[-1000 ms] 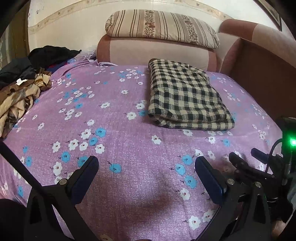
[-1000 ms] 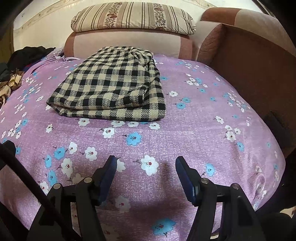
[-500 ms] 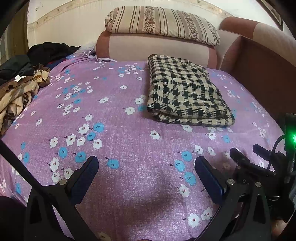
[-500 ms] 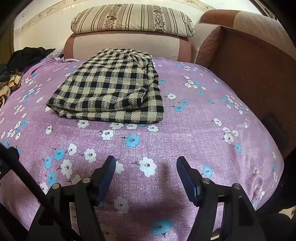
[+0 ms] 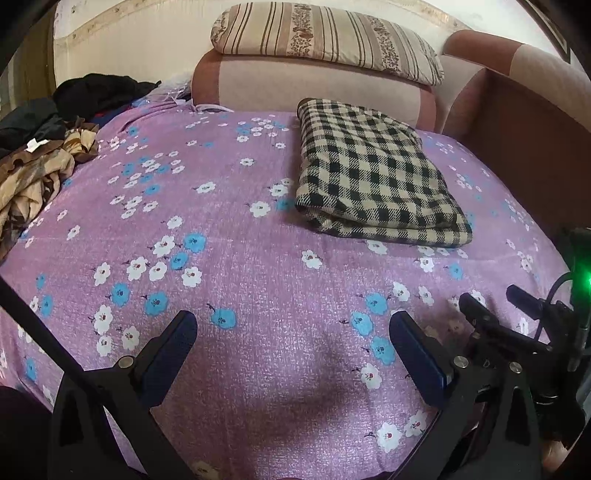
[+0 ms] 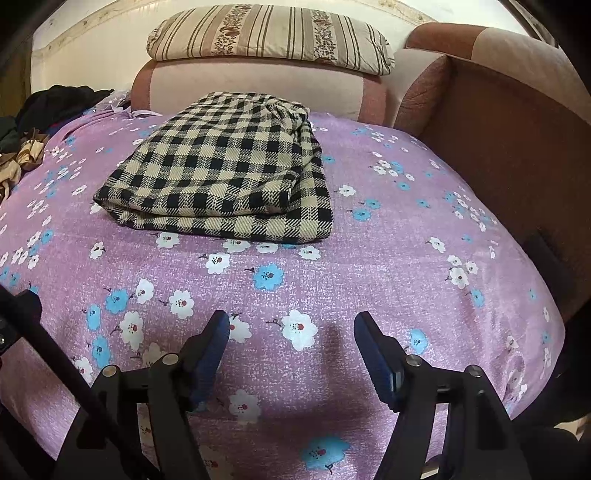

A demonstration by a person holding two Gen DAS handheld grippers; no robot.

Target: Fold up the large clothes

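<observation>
A folded black-and-cream checked garment (image 5: 373, 173) (image 6: 225, 173) lies flat on the purple flowered bedspread (image 5: 229, 229) (image 6: 388, 236), toward the far side. My left gripper (image 5: 293, 332) hangs open over bare bedspread near the front edge, well short of the garment and left of it. My right gripper (image 6: 291, 332) is also open over the bedspread, in front of the garment with nothing between its blue pads (image 6: 212, 350). Part of the right gripper's body shows at the right edge of the left wrist view.
A heap of brown, cream and black clothes (image 5: 40, 155) (image 6: 33, 122) lies at the bed's left side. A striped pillow (image 5: 325, 40) (image 6: 269, 33) rests on the padded pink headboard (image 5: 306, 88). A brown wooden side panel (image 6: 517, 155) bounds the right.
The view of the folded garment has shifted slightly in both cameras. Both grippers stay open over the bedspread; nothing was taken hold of or let go.
</observation>
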